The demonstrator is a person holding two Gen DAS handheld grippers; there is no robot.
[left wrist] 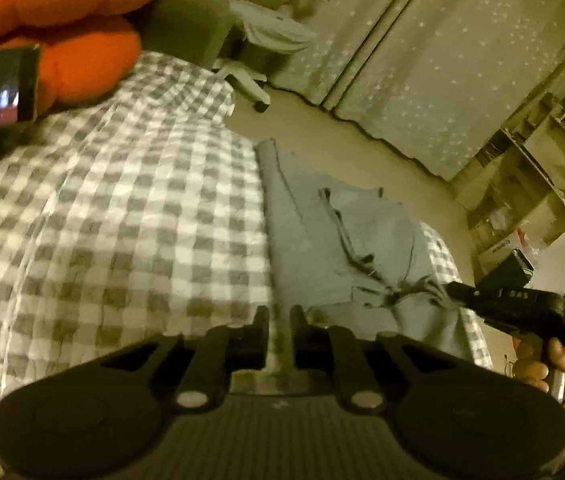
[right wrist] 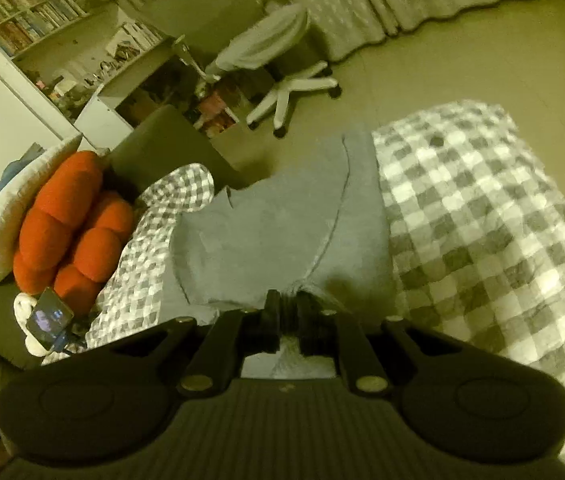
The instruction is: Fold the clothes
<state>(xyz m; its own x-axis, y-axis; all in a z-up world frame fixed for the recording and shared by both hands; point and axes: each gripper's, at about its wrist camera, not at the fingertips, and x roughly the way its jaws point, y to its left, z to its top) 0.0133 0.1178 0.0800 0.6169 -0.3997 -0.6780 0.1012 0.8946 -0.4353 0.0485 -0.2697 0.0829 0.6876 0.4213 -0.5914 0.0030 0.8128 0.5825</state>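
Grey fabric lies across the checked bedspread (left wrist: 114, 216) in front of me: a grey garment (right wrist: 282, 232), spread partly flat near the edge of the bed, with dark drawstrings (left wrist: 346, 240) trailing over it in the left wrist view. Its far end hangs toward the pale floor (right wrist: 442, 64).

My left gripper (left wrist: 279, 320) points down at the garment's near edge, right where the grey cloth meets the checks. Its fingers (left wrist: 260, 320) stand a narrow gap apart; a strip of cloth shows in that gap, but the blur keeps me from telling whether the pads press on it.

My right gripper (right wrist: 287, 306) sits low over the bunched near hem of the same garment. Its fingers (right wrist: 271, 304) are also only slightly parted, and puckered grey fabric gathers right at the tips; I cannot tell whether it is pinched. From the left wrist view the right gripper (left wrist: 458, 290) reaches in from the right edge, its tips at the drawstring tangle, with my hand (left wrist: 558, 360) around its handle.

An orange plush cushion (right wrist: 70, 236) rests by a white pillow (right wrist: 14, 220) at the head of the bed, with a phone (right wrist: 48, 316) lit just beside it. A white swivel chair (right wrist: 282, 68) stands on the floor before star-patterned curtains (left wrist: 442, 60), and bookshelves (right wrist: 30, 12) line the wall.
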